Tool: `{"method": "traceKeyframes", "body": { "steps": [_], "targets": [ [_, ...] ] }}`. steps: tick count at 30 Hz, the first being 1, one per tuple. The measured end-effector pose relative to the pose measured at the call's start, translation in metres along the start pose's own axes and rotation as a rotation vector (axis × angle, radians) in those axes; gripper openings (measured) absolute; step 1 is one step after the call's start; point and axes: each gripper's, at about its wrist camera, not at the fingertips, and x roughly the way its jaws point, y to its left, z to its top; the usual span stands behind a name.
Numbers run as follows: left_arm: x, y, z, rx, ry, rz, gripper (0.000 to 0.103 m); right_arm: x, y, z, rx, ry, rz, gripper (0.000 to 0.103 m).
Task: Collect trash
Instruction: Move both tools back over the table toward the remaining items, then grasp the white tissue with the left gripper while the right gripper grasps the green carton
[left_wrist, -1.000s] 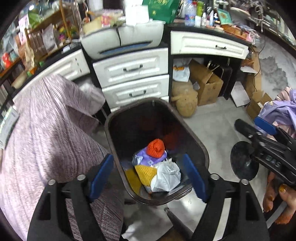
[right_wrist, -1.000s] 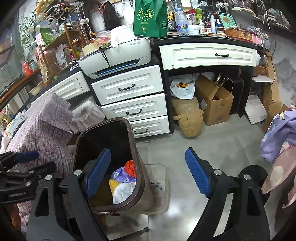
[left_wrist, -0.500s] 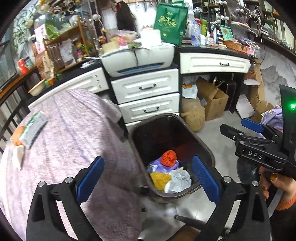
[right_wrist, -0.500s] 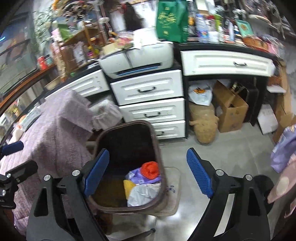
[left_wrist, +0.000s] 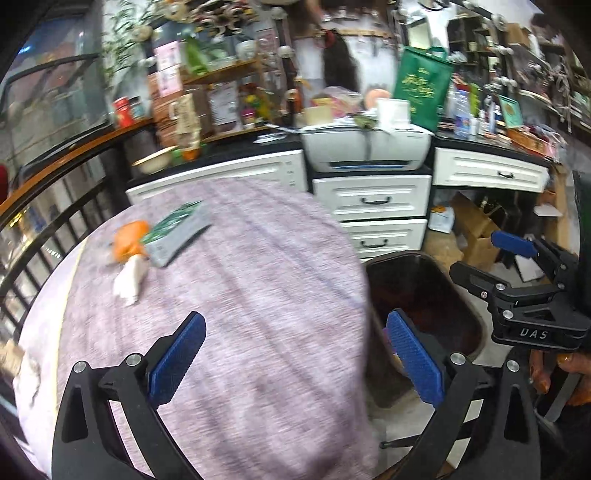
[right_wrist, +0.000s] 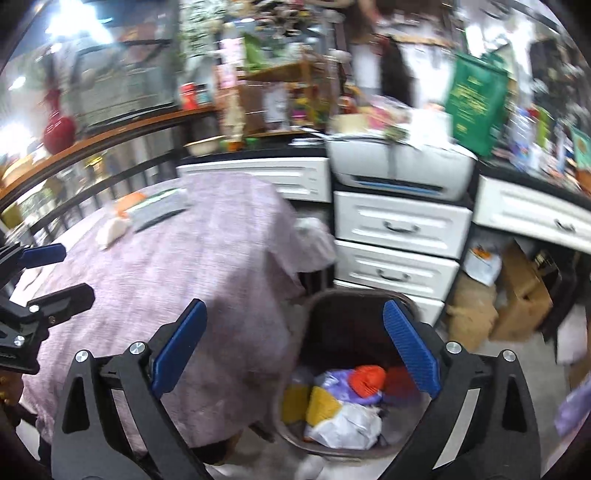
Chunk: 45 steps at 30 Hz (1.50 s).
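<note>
Three scraps of trash lie on your table (left_wrist: 258, 295), near its far left edge: a grey-green packet (left_wrist: 177, 232), an orange wrapper (left_wrist: 129, 240) touching it, and a white wad (left_wrist: 129, 277) just beside both. A mauve cloth covers the table. Your bin (right_wrist: 332, 306) stands on the floor off the table's right edge, below white drawers (right_wrist: 399, 229); it holds orange, yellow, purple and white scraps. Your left gripper (left_wrist: 295, 354) hangs over the table's near right edge, jaws opening, nothing between them. Your right gripper (right_wrist: 295, 347) hangs above the bin's left rim, jaws opening too, nothing held.
</note>
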Motion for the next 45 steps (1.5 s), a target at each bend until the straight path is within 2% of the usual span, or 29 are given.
{"method": "traceKeyframes", "body": {
  "steps": [5,12,17,22,24,27,32,37,41,45],
  "targets": [
    [-0.007,0.044,-0.012,-0.053,0.026,0.083,0.097,0.011,0.049,0.019,-0.096,0.008,0.102,0.095],
    [-0.014,0.112,-0.026,-0.156,0.052,0.184,0.097,0.027,0.101,0.034,-0.199,0.028,0.179,0.095],
    [-0.016,0.161,-0.033,-0.227,0.058,0.273,0.097,0.05,0.123,0.043,-0.18,0.077,0.237,0.095],
    [-0.002,0.205,-0.035,-0.283,0.105,0.332,0.097,0.071,0.134,0.053,-0.124,0.123,0.289,0.095],
    [0.006,0.216,-0.034,-0.303,0.122,0.324,0.097,0.077,0.141,0.057,-0.125,0.123,0.294,0.095],
    [0.016,0.223,-0.031,-0.325,0.142,0.263,0.097,0.084,0.148,0.062,-0.132,0.12,0.291,0.095],
    [0.051,0.212,-0.009,-0.252,0.174,0.22,0.097,0.093,0.152,0.064,-0.145,0.137,0.28,0.095],
    [0.089,0.208,0.008,-0.242,0.226,0.198,0.097,0.103,0.15,0.066,-0.144,0.15,0.269,0.095],
    [0.113,0.211,0.016,-0.231,0.255,0.233,0.086,0.11,0.147,0.068,-0.135,0.162,0.264,0.095],
    [0.131,0.221,0.019,-0.276,0.295,0.212,0.074,0.115,0.146,0.07,-0.138,0.167,0.262,0.095]
  ]
}}
